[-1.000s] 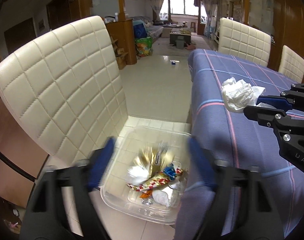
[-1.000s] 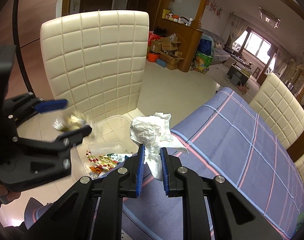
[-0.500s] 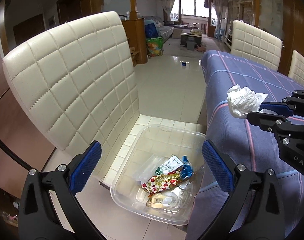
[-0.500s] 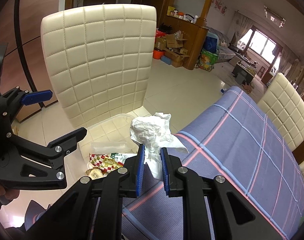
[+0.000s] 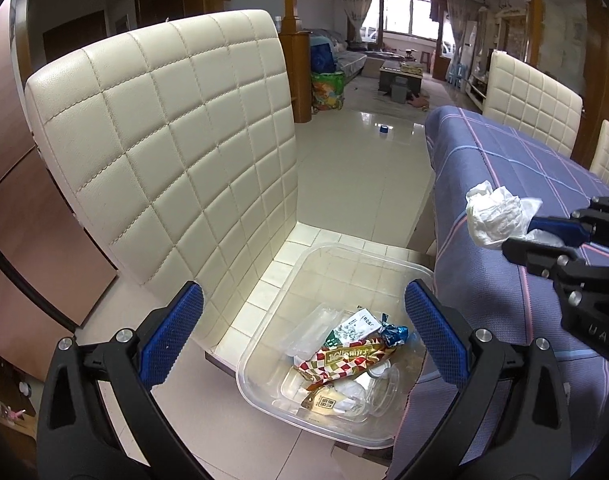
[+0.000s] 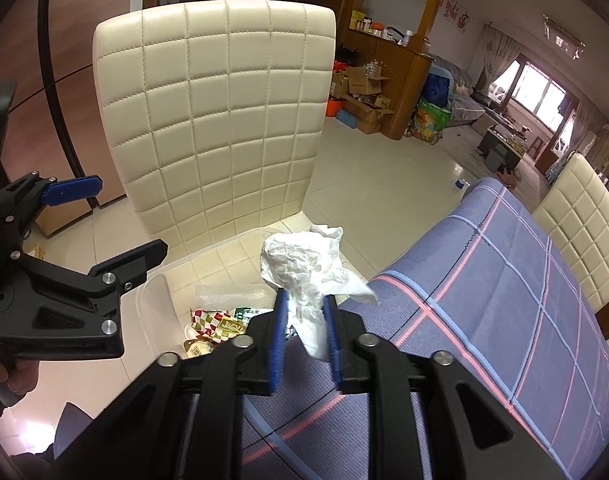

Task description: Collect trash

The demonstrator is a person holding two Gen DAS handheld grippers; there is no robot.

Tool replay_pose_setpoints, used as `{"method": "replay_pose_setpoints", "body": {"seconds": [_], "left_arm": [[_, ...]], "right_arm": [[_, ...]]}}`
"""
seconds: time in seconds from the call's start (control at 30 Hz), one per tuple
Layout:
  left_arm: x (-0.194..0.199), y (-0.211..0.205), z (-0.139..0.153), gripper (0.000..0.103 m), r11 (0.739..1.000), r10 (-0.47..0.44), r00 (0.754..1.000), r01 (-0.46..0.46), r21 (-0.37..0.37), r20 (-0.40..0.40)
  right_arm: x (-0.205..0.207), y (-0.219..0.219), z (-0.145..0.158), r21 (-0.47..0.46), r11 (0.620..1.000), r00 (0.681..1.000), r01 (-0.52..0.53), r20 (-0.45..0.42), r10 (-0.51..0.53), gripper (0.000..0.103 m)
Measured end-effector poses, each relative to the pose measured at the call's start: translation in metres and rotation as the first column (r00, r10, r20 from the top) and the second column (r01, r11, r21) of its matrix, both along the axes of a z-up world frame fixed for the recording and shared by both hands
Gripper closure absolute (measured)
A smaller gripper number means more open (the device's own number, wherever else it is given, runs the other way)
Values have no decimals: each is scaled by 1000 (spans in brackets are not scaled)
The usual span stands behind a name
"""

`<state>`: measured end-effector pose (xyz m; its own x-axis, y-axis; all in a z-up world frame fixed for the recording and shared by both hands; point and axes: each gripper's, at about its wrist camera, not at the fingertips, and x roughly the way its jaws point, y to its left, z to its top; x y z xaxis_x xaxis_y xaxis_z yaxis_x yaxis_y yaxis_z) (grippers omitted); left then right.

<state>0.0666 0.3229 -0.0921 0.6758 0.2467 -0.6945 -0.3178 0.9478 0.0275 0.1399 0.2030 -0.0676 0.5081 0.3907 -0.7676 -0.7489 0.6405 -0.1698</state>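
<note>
A clear plastic bin (image 5: 264,354) sits on a cream chair seat and holds several wrappers (image 5: 346,358) and clear packaging. My left gripper (image 5: 300,320) is open and empty, above the bin's near side. My right gripper (image 6: 304,312) is shut on a crumpled white tissue (image 6: 304,264) and holds it over the table edge, just right of the bin (image 6: 154,292). The tissue (image 5: 494,218) and the right gripper (image 5: 544,236) also show at the right of the left wrist view.
The cream quilted chair (image 5: 176,152) has its back behind the bin. The table with a blue plaid cloth (image 5: 500,168) is to the right, touching the bin. More cream chairs (image 5: 532,100) stand at the table's far side. A tiled floor (image 5: 364,160) lies beyond.
My left gripper has opened and dropped a gold wrapper into the bin, then pulled back a little. My right gripper still holds the tissue and has drifted slightly towards the bin.
</note>
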Motion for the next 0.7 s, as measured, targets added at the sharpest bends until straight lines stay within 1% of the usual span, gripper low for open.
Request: {"method": "replay_pose_setpoints", "body": {"seconds": [0.03,0.1,0.23,0.4,0.47,0.63,0.7], "left_arm": [[0,0,0,4,1000,0,1000,0,0,-1],[-2,1,0,4,1000,4,1000,-4,4,1],[-4,5,1,4,1000,17,1000,-17,-8,2],[-6,1,3,4,1000,12,1000,-12,-21,6],[-7,-2,5,4,1000,4,1000,-4,-24,11],[-7,-17,11,4,999,-23,1000,23,-34,20],[-7,-26,15,4,998,-41,999,42,-42,22]], "right_arm": [[-1,0,0,3,1000,1000,5,18,-5,41],[-5,-1,4,16,1000,999,8,53,-8,28],[-7,-2,5,-6,1000,996,22,84,-21,26],[-7,-8,8,2,999,995,51,85,-51,24],[-7,-16,10,14,997,993,79,81,-80,22],[-10,-38,15,43,988,987,147,65,-150,21],[-11,-48,16,38,984,983,172,62,-174,21]]}}
